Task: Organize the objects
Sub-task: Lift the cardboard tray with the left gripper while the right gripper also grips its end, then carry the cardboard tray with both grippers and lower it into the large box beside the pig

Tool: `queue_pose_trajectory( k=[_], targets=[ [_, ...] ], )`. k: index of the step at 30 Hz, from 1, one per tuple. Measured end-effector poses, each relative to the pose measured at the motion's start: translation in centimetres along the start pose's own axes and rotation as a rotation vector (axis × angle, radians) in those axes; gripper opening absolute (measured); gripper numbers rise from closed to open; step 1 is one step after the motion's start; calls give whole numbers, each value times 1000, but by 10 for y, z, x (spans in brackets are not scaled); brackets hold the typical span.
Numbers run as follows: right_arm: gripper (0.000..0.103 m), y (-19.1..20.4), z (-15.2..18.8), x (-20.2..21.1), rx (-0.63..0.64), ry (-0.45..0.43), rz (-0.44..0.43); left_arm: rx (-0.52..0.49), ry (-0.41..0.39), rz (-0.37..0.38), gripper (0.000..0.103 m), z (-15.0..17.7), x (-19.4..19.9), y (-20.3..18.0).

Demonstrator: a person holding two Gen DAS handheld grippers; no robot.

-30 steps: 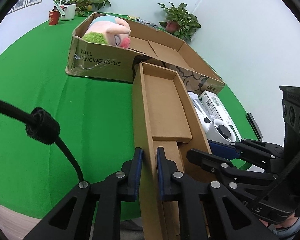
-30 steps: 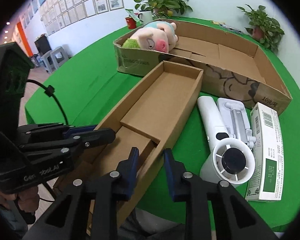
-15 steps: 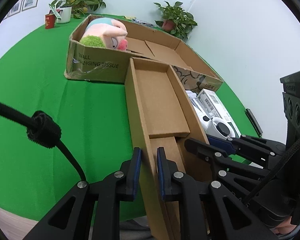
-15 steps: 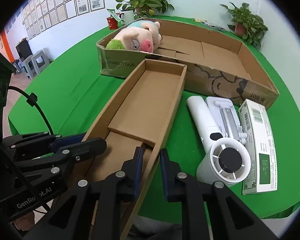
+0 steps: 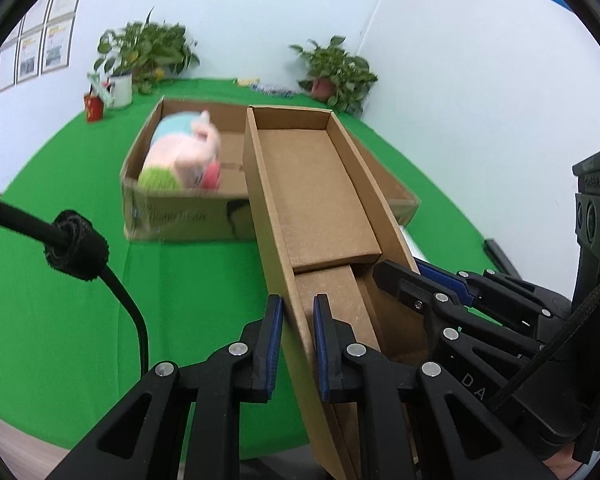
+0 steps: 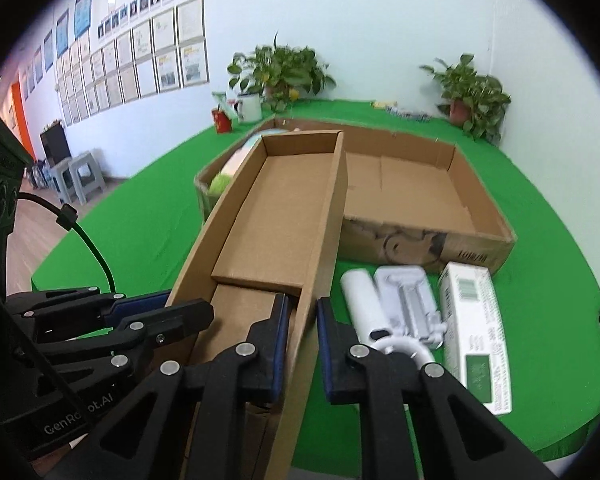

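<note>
On the left, the left gripper (image 5: 296,344) has its fingers (image 5: 274,344) clamped on the left wall of the narrow cardboard tray (image 5: 320,184), one blue pad outside the wall and the other inside. The tray is long and open-topped, with a raised cardboard step across its floor near the held end. Its far end is tilted up above the bench (image 5: 80,280), which carries a green cloth, and it overlaps the large cardboard box (image 5: 172,216) behind it. In the left end of that box lies a plush pig (image 5: 184,160), pink with a green patch, blurred in the left wrist view. Past the box, a white mug and a red cup stand beside a potted plant (image 5: 148,52) at the bench's far edge, and a second potted plant (image 5: 336,72) sits in the corner.

To the right, the right gripper (image 6: 302,346) pinches the tray's right wall in the same way, fingers (image 6: 280,344) narrow around the cardboard. In the right wrist view the tray (image 6: 284,208) hides most of the plush, and the right part of the large box (image 6: 412,196) shows a bare floor. Just right of the tray, on the cloth in front of the box, lie a white handheld fan (image 6: 384,312) with its stand and, beside it, a white carton (image 6: 476,328) with a green label.
</note>
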State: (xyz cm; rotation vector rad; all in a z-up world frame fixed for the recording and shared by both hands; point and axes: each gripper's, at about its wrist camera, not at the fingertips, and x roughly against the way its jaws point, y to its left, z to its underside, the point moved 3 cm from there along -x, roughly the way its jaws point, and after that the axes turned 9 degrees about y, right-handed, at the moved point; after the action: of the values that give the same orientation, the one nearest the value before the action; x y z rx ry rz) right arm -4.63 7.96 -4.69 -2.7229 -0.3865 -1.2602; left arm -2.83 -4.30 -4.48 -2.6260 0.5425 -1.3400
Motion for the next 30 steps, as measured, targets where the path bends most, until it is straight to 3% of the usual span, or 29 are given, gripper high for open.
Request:
queue_pose_trajectory(
  k=[12, 30],
  targets=[
    [13, -39, -67, 23, -36, -164, -16, -103, -107, -48, 12, -94, 23, -38],
    [13, -64, -148, -20, -26, -186, -70, -115, -108, -105, 12, -234, -16, -12]
  ],
)
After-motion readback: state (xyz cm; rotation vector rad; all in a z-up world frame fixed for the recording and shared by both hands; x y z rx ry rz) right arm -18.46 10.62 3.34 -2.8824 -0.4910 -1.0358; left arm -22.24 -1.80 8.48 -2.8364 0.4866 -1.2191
